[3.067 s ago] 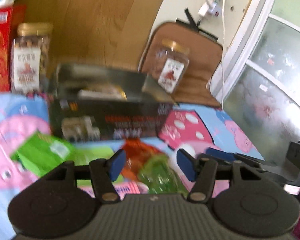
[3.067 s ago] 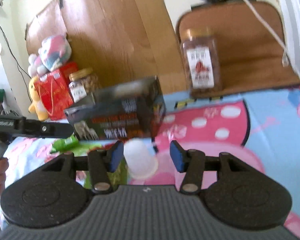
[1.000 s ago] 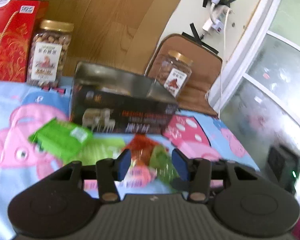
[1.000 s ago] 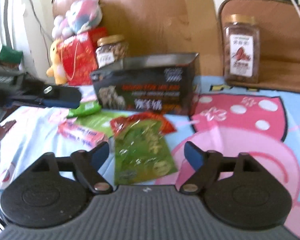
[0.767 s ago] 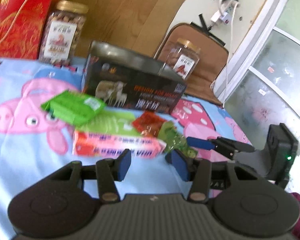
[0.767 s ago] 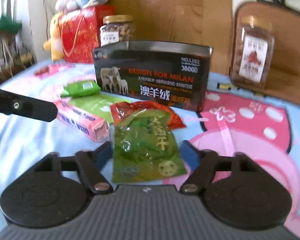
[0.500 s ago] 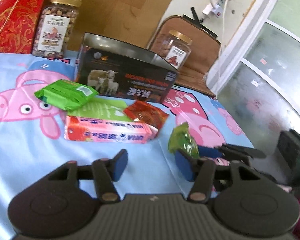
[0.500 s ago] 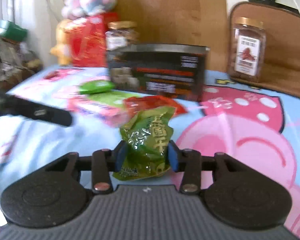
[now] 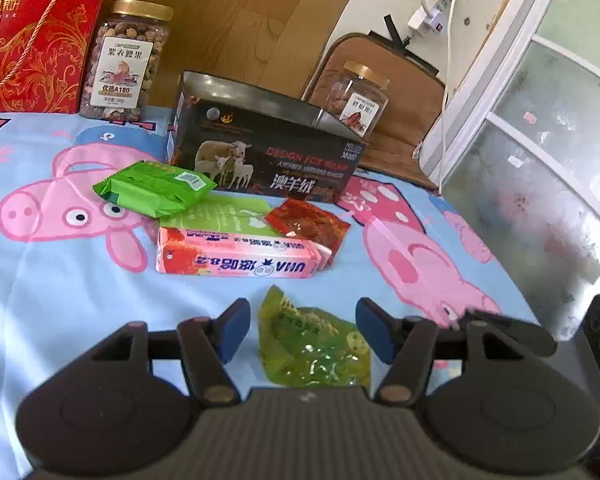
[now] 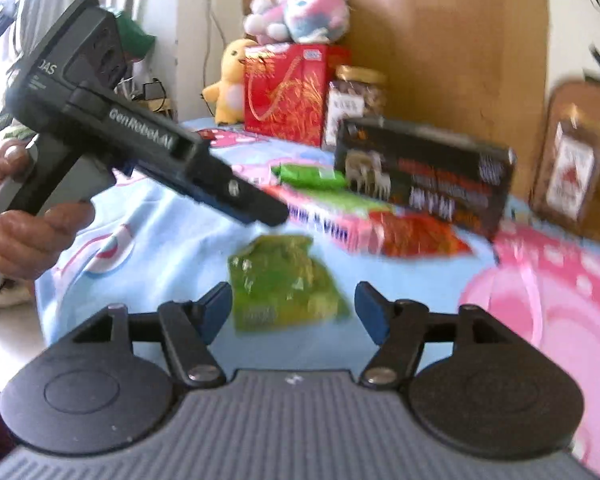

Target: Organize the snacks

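A green see-through snack pouch [image 9: 312, 344] lies flat on the pig-print cloth [image 9: 60, 280]. It sits between the blue pads of my left gripper [image 9: 303, 326], whose jaws are opening and do not touch it. In the right wrist view the same pouch [image 10: 284, 284] lies just ahead of my right gripper [image 10: 295, 310]. Those jaws are also opening, with the pads clear of the pouch. A hand [image 10: 28, 236] holds the left gripper [image 10: 260, 210] above and left of the pouch.
Beyond the pouch lie a pink long box [image 9: 236, 260], a red pouch [image 9: 308, 224], a green packet [image 9: 156, 188] and a flat light-green pack [image 9: 228, 212]. Behind them stands an open black box [image 9: 268, 160]. Two nut jars [image 9: 124, 64] [image 9: 364, 96] and a red gift box [image 9: 32, 36] line the back.
Half a second ago my right gripper was shut on the green pouch, lifted off the cloth. Now the pouch lies on the cloth nearer me, and both grippers' jaws stand wider.
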`<move>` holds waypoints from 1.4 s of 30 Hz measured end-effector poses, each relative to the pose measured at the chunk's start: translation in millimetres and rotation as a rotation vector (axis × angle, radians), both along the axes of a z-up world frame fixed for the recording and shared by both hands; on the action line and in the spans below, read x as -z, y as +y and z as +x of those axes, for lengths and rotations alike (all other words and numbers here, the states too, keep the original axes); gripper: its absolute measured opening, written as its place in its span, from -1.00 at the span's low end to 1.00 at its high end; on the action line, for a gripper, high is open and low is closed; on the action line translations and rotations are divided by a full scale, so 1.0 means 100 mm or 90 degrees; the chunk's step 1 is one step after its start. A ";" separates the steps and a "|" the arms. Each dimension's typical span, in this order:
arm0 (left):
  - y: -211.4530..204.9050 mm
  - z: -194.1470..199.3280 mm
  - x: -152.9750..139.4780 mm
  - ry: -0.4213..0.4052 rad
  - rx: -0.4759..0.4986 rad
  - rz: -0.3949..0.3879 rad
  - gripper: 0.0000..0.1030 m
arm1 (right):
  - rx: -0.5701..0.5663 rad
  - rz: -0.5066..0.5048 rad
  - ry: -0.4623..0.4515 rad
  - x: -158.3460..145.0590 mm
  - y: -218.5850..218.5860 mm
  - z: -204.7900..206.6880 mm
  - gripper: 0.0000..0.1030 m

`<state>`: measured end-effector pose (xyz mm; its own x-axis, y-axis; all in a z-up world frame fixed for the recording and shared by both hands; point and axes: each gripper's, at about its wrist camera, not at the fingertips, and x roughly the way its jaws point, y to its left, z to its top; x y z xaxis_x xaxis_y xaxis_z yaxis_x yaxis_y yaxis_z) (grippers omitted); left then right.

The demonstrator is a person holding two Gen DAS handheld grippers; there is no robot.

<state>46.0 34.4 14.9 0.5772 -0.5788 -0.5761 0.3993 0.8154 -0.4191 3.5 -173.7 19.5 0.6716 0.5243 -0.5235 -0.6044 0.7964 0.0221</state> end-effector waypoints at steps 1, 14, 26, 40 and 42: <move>-0.02 0.01 0.03 0.007 0.002 0.005 0.16 | 0.003 0.010 0.018 0.02 -0.02 -0.02 0.36; -0.25 -0.06 0.15 0.038 -0.009 0.002 0.01 | 0.036 -0.013 0.011 0.13 0.21 -0.05 -0.09; -0.04 -0.05 -0.04 0.023 -0.038 -0.035 -0.68 | 0.042 -0.050 -0.087 0.08 0.40 -0.08 -0.95; -0.02 0.12 0.06 0.055 -0.031 -0.059 -0.69 | 0.083 -0.112 -0.067 0.13 0.46 0.12 -0.11; -0.05 0.16 0.07 0.064 -0.026 -0.061 -0.62 | 0.087 -0.120 -0.061 0.13 0.48 0.19 -0.15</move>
